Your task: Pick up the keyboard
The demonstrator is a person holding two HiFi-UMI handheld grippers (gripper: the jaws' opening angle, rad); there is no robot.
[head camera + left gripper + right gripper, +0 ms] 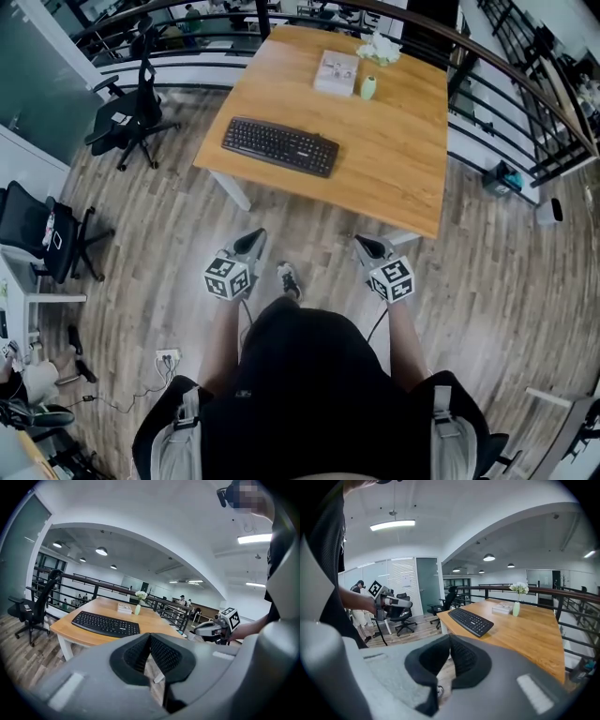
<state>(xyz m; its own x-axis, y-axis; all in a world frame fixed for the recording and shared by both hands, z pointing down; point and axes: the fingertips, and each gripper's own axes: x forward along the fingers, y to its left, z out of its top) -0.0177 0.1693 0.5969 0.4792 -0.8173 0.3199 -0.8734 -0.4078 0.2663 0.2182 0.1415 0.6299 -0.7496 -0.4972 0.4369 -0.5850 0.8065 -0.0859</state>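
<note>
Head view, steeply downward: the black keyboard (280,146) lies flat on the wooden tabletop (398,164), near the left front corner and slightly askew to the front edge. Toward the far edge lie a pale book (337,72) and, just beside it, a small green vase (368,87) holding white flowers (380,49). These are well apart from the keyboard, with bare wood between them and to the right. The left tongs (249,242) and the right tongs (368,247) are held side by side over the plank floor (150,262), short of the front edge, and neither touches the keyboard. Each pair is closed, jaws together with nothing gripped, as the left and right gripper views show. Between tongs and keyboard lie open floor, a white table leg (236,192) below the left corner, and the front edge itself. A shoe (289,278) shows between the two pairs of tongs. Off the left edge stands a black office chair (131,117), apart from the tabletop; a second chair (49,234) stands further left, near the picture's border. A dark curved railing (514,72) runs behind and along the right side, close to the right edge, so the freer room lies at the front and left. A power strip (167,356) with cables lies on the floor beside the person's left leg.
</note>
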